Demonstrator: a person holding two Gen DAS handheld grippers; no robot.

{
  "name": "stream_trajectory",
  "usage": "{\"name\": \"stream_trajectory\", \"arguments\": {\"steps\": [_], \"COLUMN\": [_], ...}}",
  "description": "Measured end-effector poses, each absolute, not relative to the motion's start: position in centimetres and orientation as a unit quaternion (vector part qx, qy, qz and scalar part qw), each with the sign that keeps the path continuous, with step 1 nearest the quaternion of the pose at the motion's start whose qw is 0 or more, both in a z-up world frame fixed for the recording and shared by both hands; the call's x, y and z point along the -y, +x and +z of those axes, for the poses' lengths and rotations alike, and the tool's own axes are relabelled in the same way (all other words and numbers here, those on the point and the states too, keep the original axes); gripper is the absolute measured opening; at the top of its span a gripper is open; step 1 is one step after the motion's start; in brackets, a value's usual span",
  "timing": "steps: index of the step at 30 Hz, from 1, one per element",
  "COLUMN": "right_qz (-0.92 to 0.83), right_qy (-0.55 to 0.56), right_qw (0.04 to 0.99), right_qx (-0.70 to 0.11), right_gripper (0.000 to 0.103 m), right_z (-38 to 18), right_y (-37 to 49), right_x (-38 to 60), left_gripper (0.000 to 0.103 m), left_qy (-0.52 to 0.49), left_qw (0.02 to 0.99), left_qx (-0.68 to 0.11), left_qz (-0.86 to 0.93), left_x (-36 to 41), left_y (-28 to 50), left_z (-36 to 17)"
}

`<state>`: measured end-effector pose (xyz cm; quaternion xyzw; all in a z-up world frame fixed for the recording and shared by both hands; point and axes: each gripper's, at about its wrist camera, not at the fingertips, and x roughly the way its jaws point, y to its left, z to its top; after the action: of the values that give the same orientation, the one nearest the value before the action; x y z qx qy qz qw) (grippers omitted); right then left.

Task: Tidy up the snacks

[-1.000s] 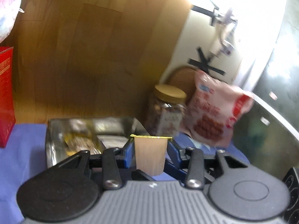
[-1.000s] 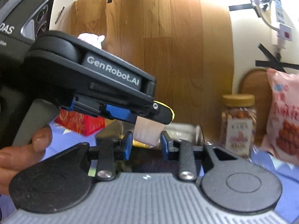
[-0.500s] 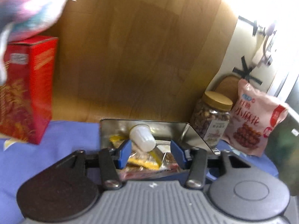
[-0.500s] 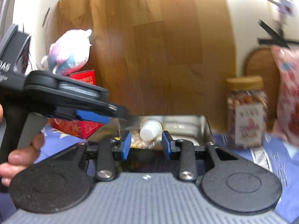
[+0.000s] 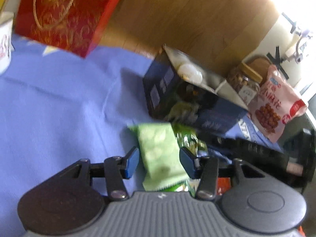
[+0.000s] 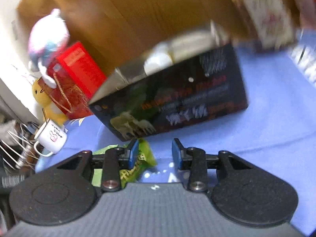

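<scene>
A dark open box (image 5: 189, 102) (image 6: 177, 98) stands on the blue cloth and holds snacks, with a white cup (image 5: 190, 72) (image 6: 158, 62) lying on top. My left gripper (image 5: 160, 161) is open, its jaws on either side of a light green snack packet (image 5: 158, 152) that lies on the cloth before the box. A darker green packet (image 5: 189, 140) lies beside it. My right gripper (image 6: 154, 154) is open and empty above the cloth, with a green packet (image 6: 138, 164) under its left finger.
A red gift bag (image 5: 61, 13) (image 6: 65, 90) and a red box (image 6: 83, 67) stand at the back left. A nut jar (image 5: 244, 81) and a pink snack bag (image 5: 274, 102) stand at the back right. A white mug (image 6: 51, 136), a plush toy (image 6: 49, 37) and wire hangers (image 6: 13, 152) are at the left.
My left gripper let the cup go into the box, then both grippers pulled back and dipped down toward the green packets in front of the box.
</scene>
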<state>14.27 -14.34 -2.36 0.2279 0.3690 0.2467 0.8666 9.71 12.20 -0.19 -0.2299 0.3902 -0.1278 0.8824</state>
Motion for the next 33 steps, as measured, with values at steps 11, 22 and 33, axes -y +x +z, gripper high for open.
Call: {"name": "stream_trajectory", "arguments": {"steps": [11, 22, 33], "right_qz": [0.145, 0.188, 0.289], "right_qy": [0.215, 0.197, 0.092], "right_qw": [0.923, 0.927, 0.89], "right_qx": [-0.286, -0.256, -0.34], "right_gripper": [0.009, 0.037, 0.041], "right_z": [-0.9, -0.1, -2.5], "right_y": [7.2, 2.9, 7.5], "right_x": [20.2, 20.1, 10.7], "left_gripper": [0.044, 0.047, 0.043], "left_qy": [-0.2, -0.213, -0.2], "left_qw": [0.881, 0.903, 0.88], "left_qx": [-0.395, -0.342, -0.401], "left_qz": [-0.165, -0.149, -0.158], "left_x": [-9.1, -10.8, -11.3], "left_y": [9.0, 8.3, 12.2], "left_z": [-0.5, 2.7, -0.3]}}
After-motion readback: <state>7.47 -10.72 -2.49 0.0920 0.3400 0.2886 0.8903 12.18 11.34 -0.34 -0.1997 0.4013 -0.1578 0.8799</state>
